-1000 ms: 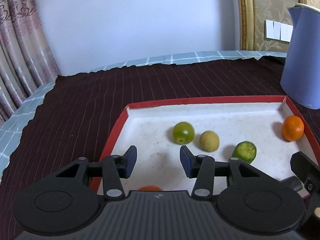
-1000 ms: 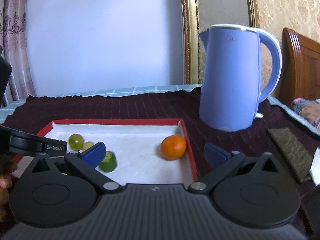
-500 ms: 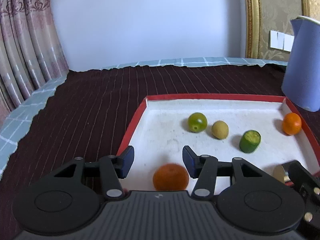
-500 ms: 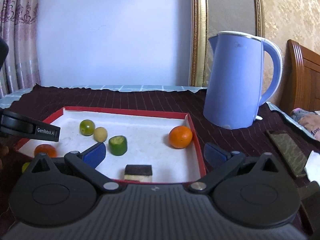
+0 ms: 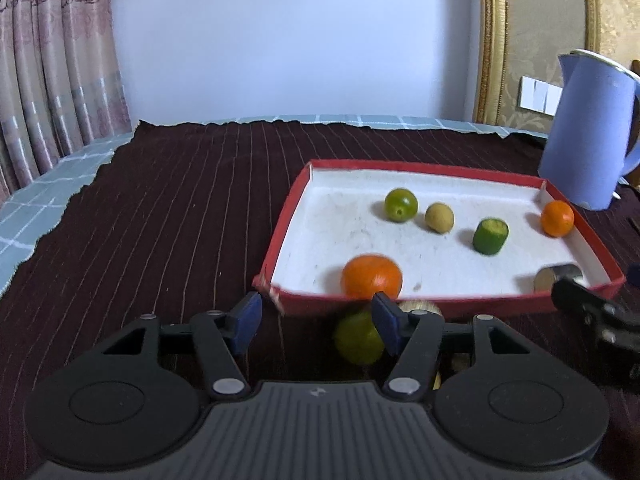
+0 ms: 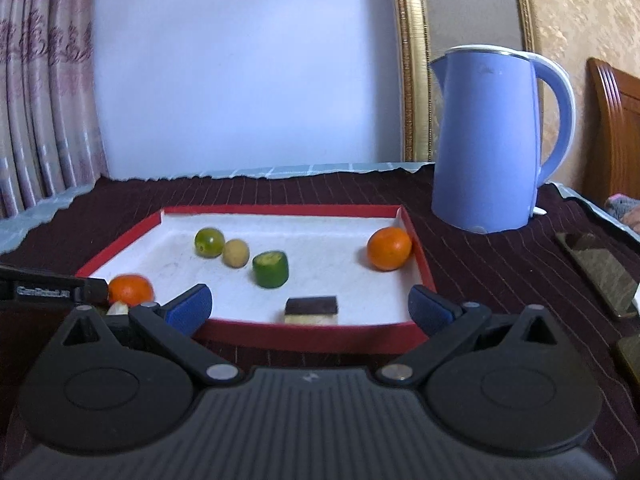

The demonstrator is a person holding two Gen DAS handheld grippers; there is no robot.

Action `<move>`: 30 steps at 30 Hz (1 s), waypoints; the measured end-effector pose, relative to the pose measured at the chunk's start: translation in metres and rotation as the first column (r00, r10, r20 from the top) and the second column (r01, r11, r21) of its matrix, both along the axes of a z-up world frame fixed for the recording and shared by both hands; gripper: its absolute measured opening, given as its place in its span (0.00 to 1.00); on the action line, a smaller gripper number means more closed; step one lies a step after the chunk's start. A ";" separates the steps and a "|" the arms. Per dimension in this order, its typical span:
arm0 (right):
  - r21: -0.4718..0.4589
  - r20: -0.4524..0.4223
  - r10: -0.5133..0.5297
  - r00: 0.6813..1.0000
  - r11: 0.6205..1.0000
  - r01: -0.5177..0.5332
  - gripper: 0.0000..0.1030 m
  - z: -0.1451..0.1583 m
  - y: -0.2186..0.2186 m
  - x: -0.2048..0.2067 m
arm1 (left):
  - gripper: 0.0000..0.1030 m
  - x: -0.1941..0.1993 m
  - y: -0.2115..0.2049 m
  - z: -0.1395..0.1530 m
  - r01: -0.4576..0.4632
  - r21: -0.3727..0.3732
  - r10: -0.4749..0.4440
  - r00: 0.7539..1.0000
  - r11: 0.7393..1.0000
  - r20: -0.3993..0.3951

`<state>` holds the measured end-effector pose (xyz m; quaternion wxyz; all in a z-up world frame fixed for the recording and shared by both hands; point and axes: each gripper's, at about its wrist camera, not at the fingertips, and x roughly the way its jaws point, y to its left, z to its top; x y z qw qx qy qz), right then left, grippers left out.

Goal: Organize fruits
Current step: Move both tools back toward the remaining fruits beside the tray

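Note:
A red-rimmed white tray (image 5: 280, 236) (image 6: 304, 330) holds a green round fruit (image 5: 401, 205) (image 6: 209, 242), a tan round fruit (image 5: 439, 217) (image 6: 235, 253), a cut green piece (image 5: 490, 236) (image 6: 271, 269), two oranges (image 5: 372, 276) (image 6: 389, 248) and a dark-topped block (image 6: 311, 310). A yellow-green fruit (image 5: 358, 338) lies on the cloth just in front of the tray. My left gripper (image 5: 316, 322) is open and empty, low before the tray's near left corner. My right gripper (image 6: 310, 308) is open wide and empty at the tray's near edge.
A blue kettle (image 5: 588, 132) (image 6: 492, 136) stands right of the tray on the dark striped cloth (image 5: 160, 216). A flat dark object (image 6: 596, 272) lies at the far right. Curtains (image 5: 52, 64) hang at the left. More small pieces sit behind my left fingers, partly hidden.
Both grippers have pulled back from the tray, so the whole tray shows. The near orange, once between my left fingers, now lies in the tray beyond them.

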<state>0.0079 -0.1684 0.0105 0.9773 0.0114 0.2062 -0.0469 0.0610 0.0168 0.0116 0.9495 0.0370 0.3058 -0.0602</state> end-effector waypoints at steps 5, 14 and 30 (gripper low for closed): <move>-0.004 -0.004 0.022 1.000 1.000 -0.022 1.00 -0.004 0.007 -0.002 | 0.66 -0.018 0.007 -0.008 0.025 0.000 -0.025 0.999 1.000 0.045; -0.049 -0.003 0.062 0.998 0.997 -0.062 1.00 -0.006 0.018 -0.014 | 0.66 -0.030 0.015 -0.017 0.013 0.023 -0.014 0.997 1.000 0.073; -0.075 -0.165 0.261 0.951 0.958 -0.276 0.76 -0.016 0.049 0.008 | 0.67 -0.025 0.040 -0.025 -0.069 -0.098 0.071 0.997 0.993 0.017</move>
